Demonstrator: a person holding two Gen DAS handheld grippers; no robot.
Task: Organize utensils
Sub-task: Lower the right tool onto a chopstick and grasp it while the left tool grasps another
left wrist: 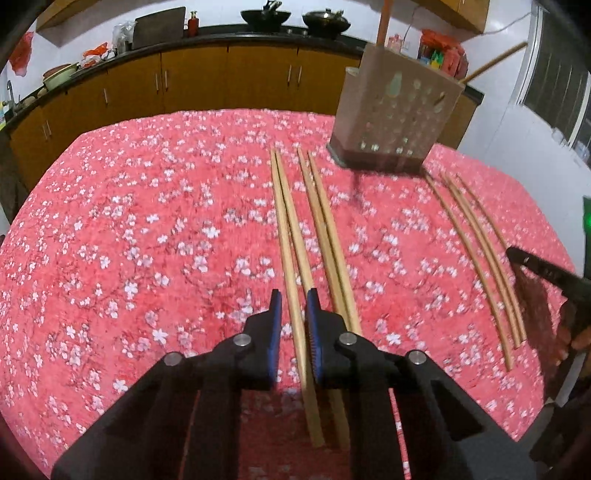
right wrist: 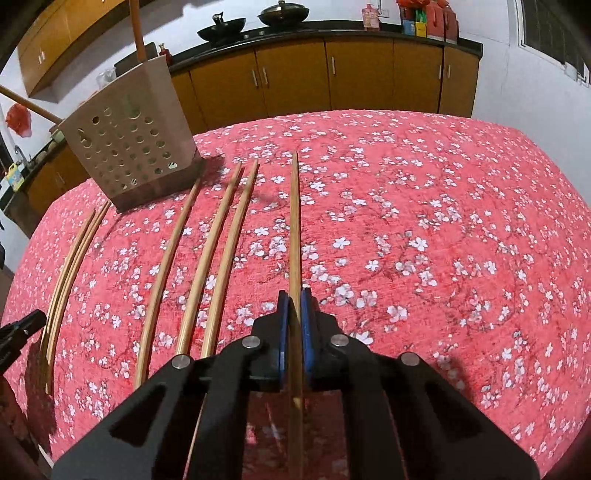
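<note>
between both grippers' clenched fingers [right wrist: 283, 314], chopsticks [right wrist: 294, 221] point lengthwise toward the cabinets [right wrist: 295, 74].

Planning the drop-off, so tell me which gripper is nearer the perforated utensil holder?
Left, narrowly. The left gripper sits left of the utensil holder; the right gripper sits farther right.

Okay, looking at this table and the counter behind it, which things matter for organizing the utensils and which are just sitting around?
Part of the job:
- chopsticks on the tablecloth
- chopstick in the right hand-held gripper
- chopstick between the left hand-held gripper fingers
- perforated utensil holder

Just lying about:
- woks on the counter
- red bottle
- cutting board
</note>
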